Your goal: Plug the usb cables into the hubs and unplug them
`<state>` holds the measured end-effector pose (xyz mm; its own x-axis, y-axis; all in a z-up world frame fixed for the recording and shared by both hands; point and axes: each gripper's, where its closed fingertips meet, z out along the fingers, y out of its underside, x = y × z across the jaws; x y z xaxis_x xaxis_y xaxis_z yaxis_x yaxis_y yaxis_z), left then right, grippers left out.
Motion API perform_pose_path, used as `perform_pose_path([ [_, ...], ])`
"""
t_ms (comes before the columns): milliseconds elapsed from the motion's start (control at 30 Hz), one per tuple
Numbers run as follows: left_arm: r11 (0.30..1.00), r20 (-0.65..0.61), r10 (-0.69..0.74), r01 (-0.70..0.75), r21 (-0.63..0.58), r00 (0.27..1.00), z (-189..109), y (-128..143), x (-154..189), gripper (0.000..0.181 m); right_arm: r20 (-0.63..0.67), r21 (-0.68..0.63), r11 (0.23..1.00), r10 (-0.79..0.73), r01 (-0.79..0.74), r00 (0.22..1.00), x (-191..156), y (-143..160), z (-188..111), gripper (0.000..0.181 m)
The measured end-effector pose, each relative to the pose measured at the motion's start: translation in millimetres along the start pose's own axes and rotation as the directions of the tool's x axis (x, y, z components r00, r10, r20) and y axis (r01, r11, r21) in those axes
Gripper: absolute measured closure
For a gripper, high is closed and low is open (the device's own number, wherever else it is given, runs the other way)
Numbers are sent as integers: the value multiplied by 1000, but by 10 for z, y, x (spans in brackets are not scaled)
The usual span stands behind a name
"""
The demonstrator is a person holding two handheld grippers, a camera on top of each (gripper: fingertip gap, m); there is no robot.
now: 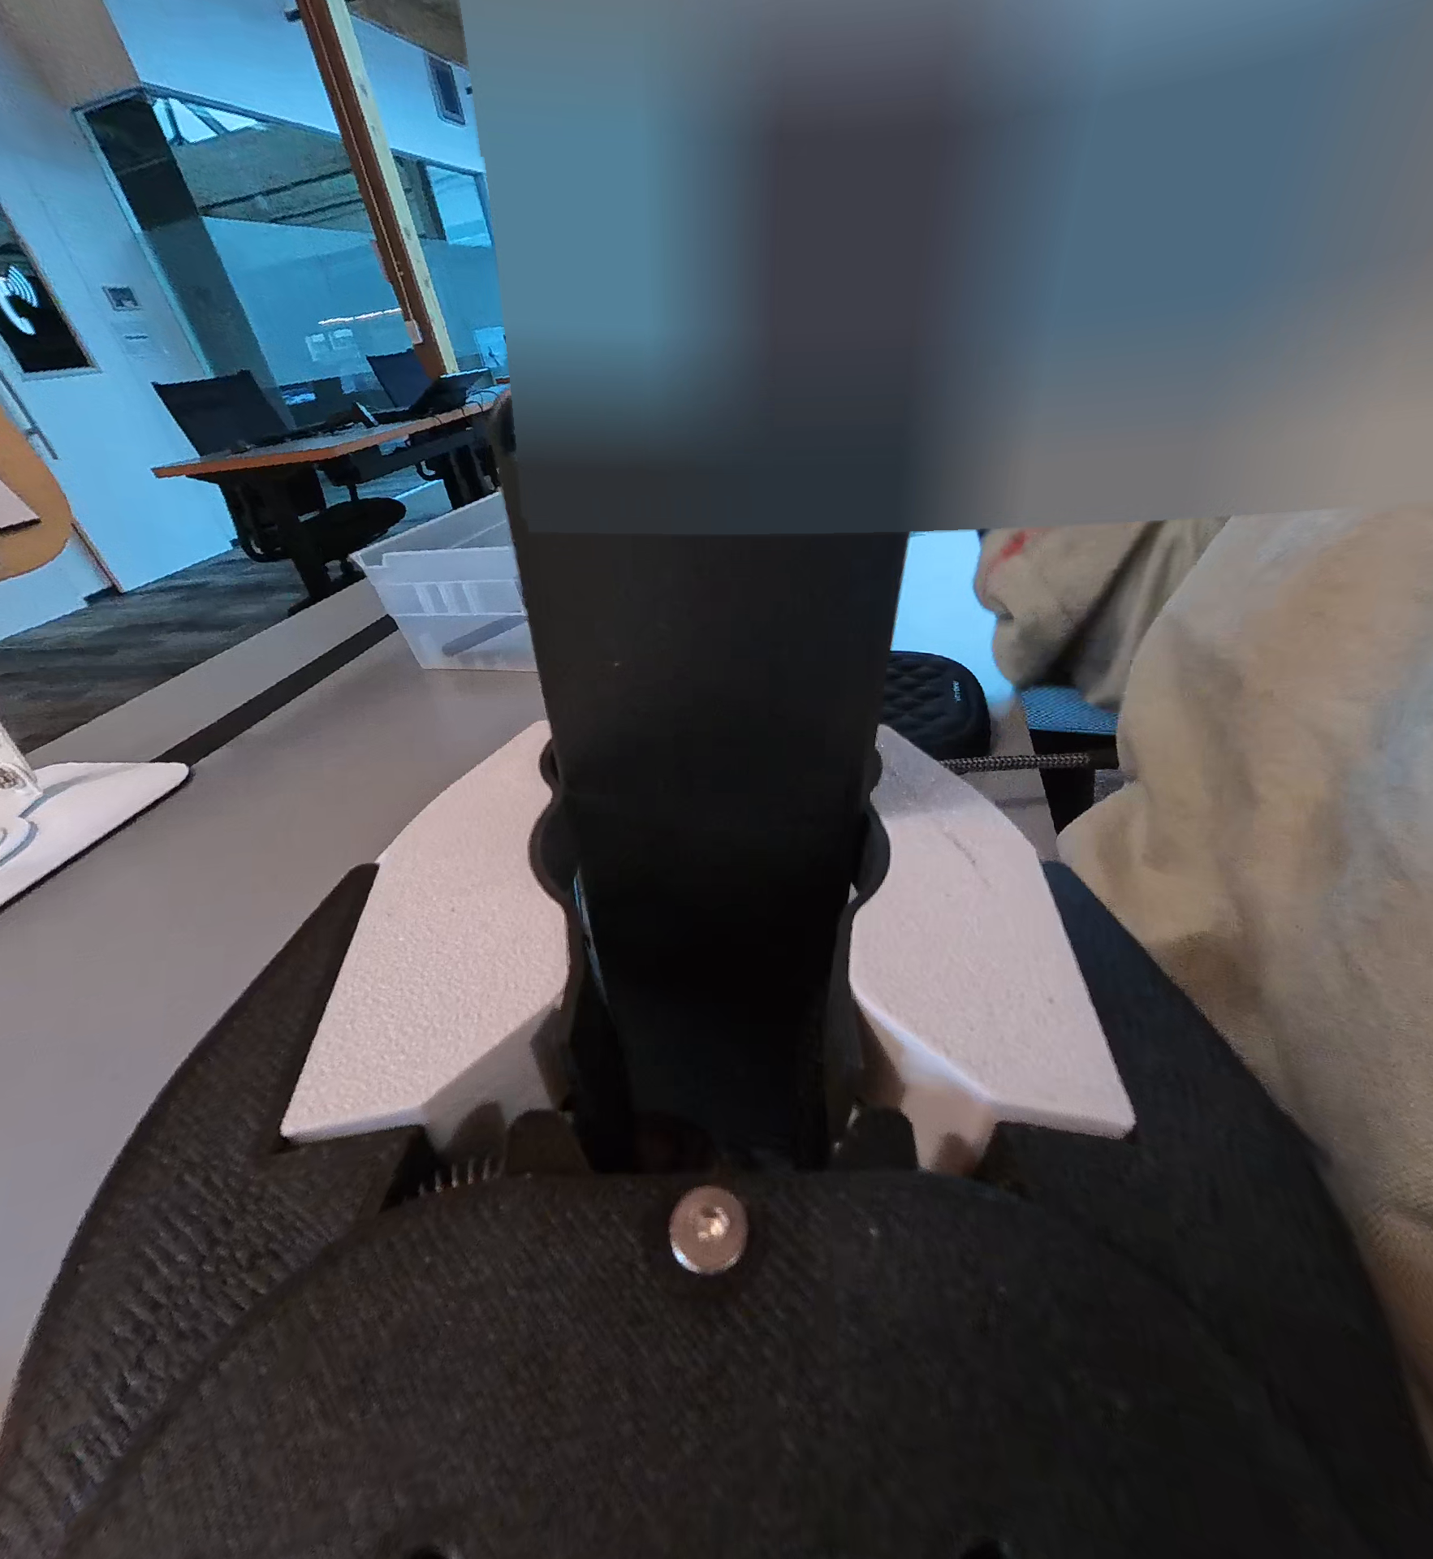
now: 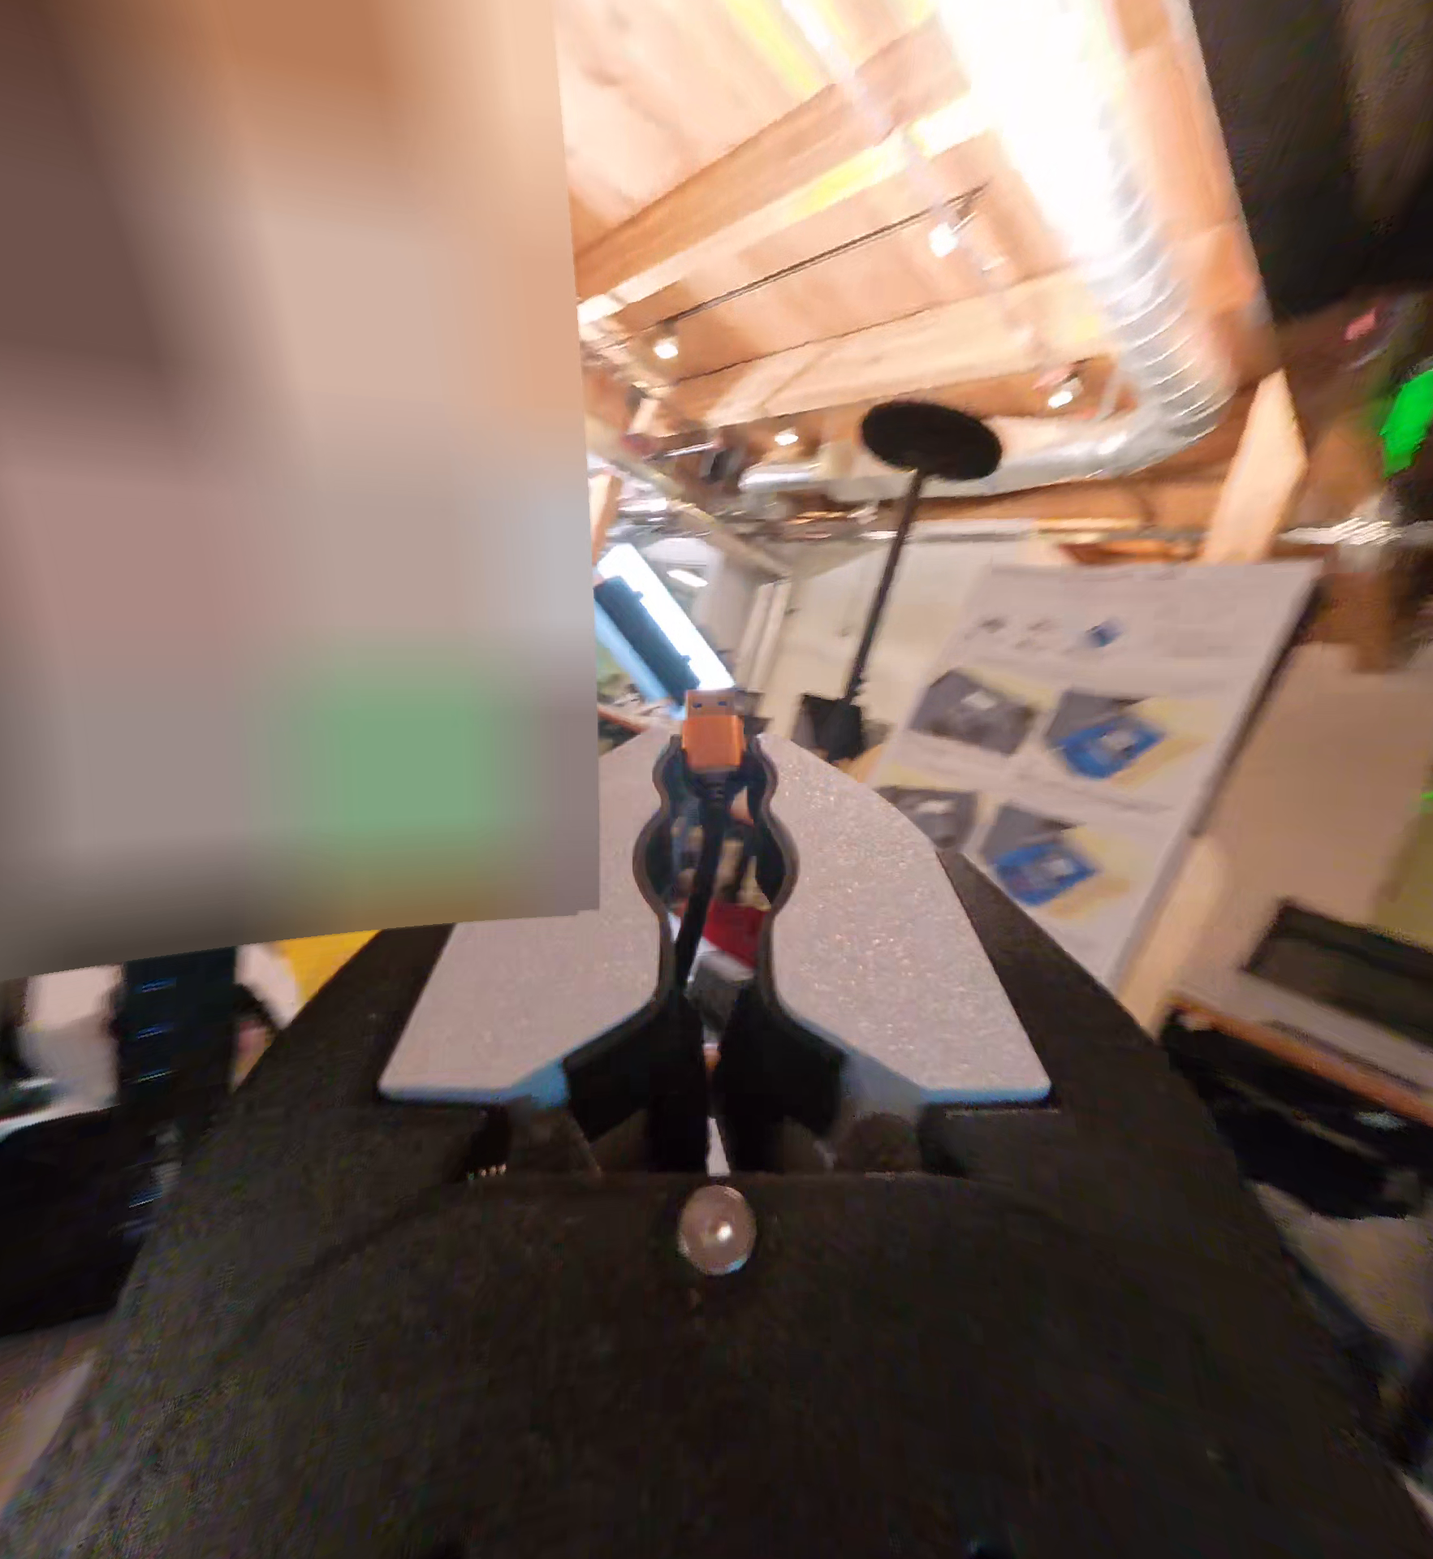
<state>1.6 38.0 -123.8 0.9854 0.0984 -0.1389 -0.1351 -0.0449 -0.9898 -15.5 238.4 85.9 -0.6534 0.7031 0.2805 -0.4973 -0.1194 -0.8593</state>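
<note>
My left gripper (image 1: 708, 810) is clamped on a long black hub (image 1: 713, 675), which stands up between the jaws and runs out of sight under a blurred patch; I cannot see its ports from this view. My right gripper (image 2: 708, 780) is closed on the orange USB plug (image 2: 709, 741), pinched at the fingertips with its metal tip pointing forward past them and its black cable (image 2: 700, 877) trailing back through the gap between the jaws. The right view points upward at the ceiling and is smeared, so the plug is held in the air, well apart from the surface (image 1: 147, 928) seen in the left view. A dark upright block with blue marks at the left edge of the right view may be the hub, but I cannot confirm that. I judge the step in hand to be bringing the plug to a port, with insertion not yet begun. To do it well: hold the hub rigid, bring a port into the right view, align the plug's long axis with the port and match its flat side to the slot, then press straight in without rocking. The grip on the plug is short, so a skewed push could pivot it between the fingertips.
</note>
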Motion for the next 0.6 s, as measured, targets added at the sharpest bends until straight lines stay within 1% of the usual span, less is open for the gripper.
perform_pose_path([
  [33,1000,-3,6,-6,-1,1000,6,0,10,118,-49,4,999,-52,52,997,151,-138,-45,167],
  [100,1000,-7,19,-19,-3,1000,21,-1,27,118,-133,-13,987,-160,160,978,431,-320,-128,167],
  [167,1000,-10,31,-31,-5,999,39,-3,43,118,-184,-67,975,-219,210,958,690,-315,-206,167],
  [233,999,-9,38,-38,-5,999,55,-5,53,118,-185,-124,972,-218,198,958,878,-158,-284,167],
  [333,999,-8,44,-44,-13,999,73,-4,60,118,-164,-251,934,-301,255,939,1083,269,-444,167],
  [367,999,-8,47,-47,-16,999,78,-3,64,118,-138,-252,933,-296,256,945,1090,385,-485,167],
  [433,999,-8,49,-49,-21,999,88,-2,67,118,-118,-190,956,-247,223,962,1100,498,-555,167],
  [533,998,-9,53,-53,-27,999,101,1,73,118,-127,-66,984,-175,168,976,1133,480,-630,167],
  [600,998,-11,54,-55,-29,998,108,1,76,118,-129,-41,984,-175,171,976,1149,469,-652,167],
])
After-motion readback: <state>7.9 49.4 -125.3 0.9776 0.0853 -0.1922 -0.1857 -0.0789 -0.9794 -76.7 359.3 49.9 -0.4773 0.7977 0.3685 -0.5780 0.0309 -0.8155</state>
